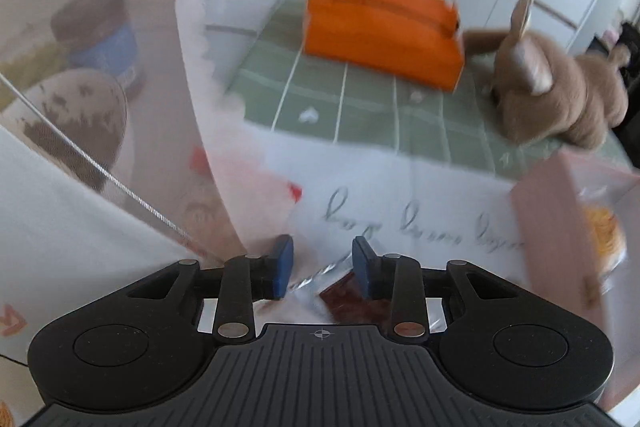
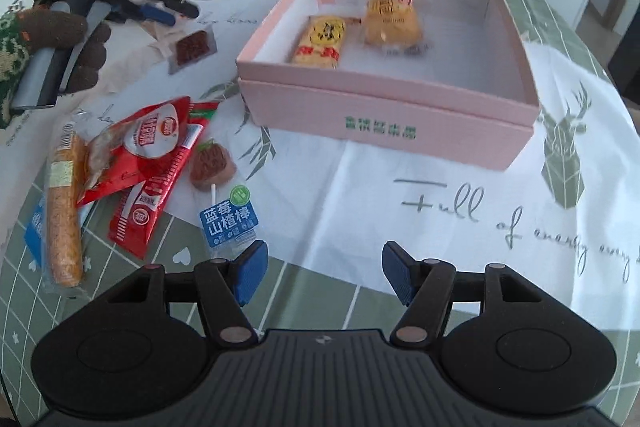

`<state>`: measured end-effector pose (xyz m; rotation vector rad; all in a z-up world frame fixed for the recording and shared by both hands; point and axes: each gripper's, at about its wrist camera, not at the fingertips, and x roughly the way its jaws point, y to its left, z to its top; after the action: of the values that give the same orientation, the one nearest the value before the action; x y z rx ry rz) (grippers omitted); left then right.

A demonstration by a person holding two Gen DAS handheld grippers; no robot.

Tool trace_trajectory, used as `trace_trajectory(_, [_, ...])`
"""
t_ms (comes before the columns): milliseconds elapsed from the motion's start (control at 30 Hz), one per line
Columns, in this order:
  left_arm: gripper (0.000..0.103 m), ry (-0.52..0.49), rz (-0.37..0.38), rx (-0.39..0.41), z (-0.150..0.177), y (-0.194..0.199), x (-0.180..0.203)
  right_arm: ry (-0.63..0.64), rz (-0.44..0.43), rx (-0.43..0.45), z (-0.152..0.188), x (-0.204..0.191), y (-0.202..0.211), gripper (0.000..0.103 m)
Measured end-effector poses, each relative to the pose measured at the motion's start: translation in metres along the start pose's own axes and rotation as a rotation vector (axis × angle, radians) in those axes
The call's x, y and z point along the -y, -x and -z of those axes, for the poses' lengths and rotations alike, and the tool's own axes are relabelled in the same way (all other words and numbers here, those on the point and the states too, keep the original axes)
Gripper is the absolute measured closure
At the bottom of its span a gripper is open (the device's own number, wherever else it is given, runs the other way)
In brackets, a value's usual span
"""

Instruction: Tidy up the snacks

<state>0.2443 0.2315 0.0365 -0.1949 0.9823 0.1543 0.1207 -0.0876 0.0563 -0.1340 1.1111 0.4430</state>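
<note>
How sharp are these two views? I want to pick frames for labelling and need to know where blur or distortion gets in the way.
Left wrist view: motion-blurred throughout; the orange pouch, plush rabbit and cloth lettering smear, only the left gripper is crisp. Right wrist view: mostly sharp; the pink box and lollipop label read clearly, though fisheye bends the table edge.

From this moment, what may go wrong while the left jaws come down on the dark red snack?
1. The dark red snack lies flat in a clear wrapper on the tablecloth; the left gripper may pinch cloth along with it, or only the slippery wrapper edge.
2. The white mesh cover stands close on the left; a finger may catch it.
3. The pink box is near; carrying the snack low may hit its wall.
</note>
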Motion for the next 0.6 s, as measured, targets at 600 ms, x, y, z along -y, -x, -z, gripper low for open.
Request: trace_trajectory(600, [0.074,0.073,0.287,-0.104,0.130,0.070,0.043,0.017,-0.047,0.029,-0.003,-0.023,-0.007,0.039])
